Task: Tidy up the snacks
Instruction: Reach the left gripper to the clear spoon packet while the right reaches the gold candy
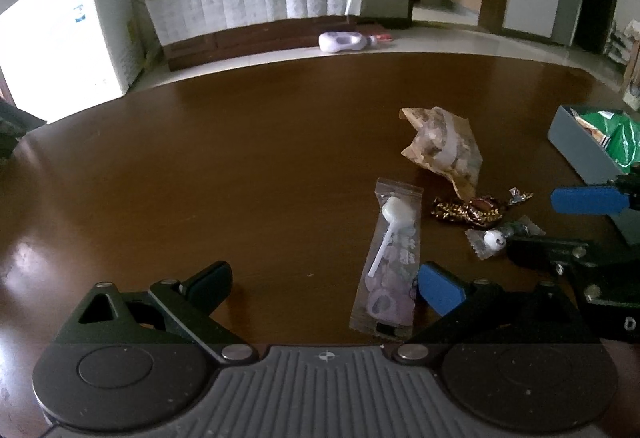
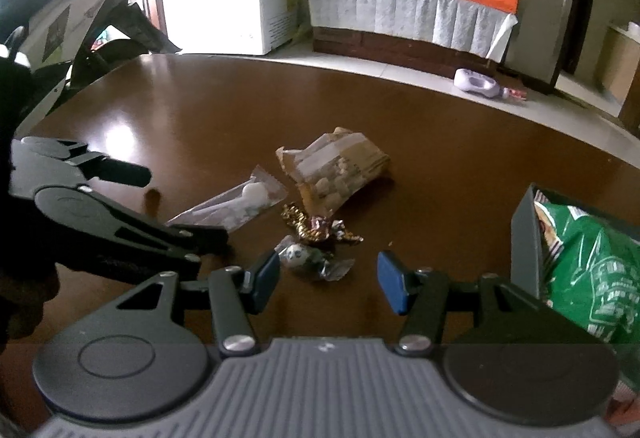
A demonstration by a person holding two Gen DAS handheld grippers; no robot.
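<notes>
We hold both grippers wide and empty: the right gripper [image 2: 328, 280] lines up on the small clear-wrapped candy [image 2: 310, 258], the left gripper [image 1: 326, 284] beside the lollipop packet [image 1: 390, 258]. The grey box [image 2: 524, 242] on the counter [image 2: 240, 110] waits close by, already holding a green bag [image 2: 592, 262].

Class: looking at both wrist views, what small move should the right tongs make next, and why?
Probably ease the right tongs forward and down around the panda candy: they are open, empty, and that loose candy lies just ahead, left of centre, with the grey box to the right.

Snacks [image 1: 442, 148], bin [image 1: 576, 148] on table [image 1: 240, 166]
</notes>
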